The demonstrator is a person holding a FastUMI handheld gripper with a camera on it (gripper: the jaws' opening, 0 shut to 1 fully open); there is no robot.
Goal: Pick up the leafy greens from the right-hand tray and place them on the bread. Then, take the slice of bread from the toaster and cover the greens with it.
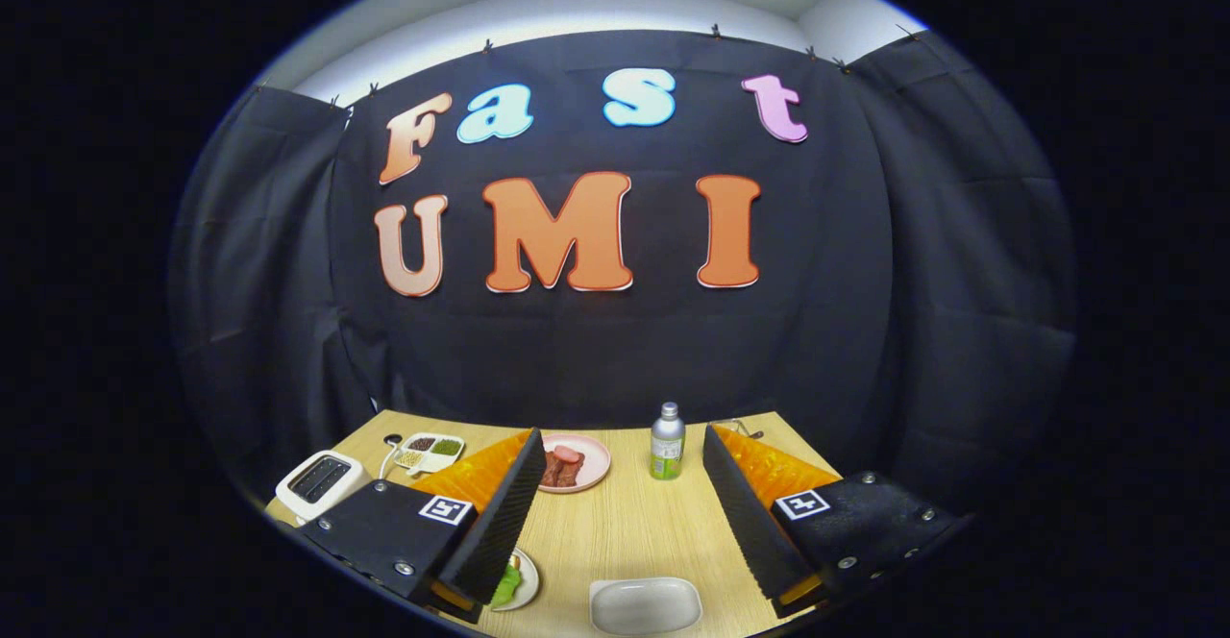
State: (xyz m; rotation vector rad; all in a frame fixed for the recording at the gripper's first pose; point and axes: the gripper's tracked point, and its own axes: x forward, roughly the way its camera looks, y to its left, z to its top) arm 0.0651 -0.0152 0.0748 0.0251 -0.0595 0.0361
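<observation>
Across the wooden table (625,523) I'm hovering high, looking down its length to the booth wall, and the widest bare run is the strip straight between my fingers. The gripper (622,446) is spread wide and has hold of nothing. The toaster (317,479) sits out beyond my left finger, close to the table's left edge; its slots look dark, and I can't tell whether a slice is in there. The white tray (644,604) lies near me between the fingers with nothing showing in it. The pink plate (598,465) with meat sits far ahead, the bottle (667,441) beside it, tall and tippy, so I'd swing well clear of that. Now the leafy greens (506,583): they're on a small plate (528,585) tucked against my left finger, which hides most of it. This fits greens laid on bread awaiting their cover, or a sandwich already topped; the finger hides which. Either way, near that plate I'd come straight down, jaws level, slow.
</observation>
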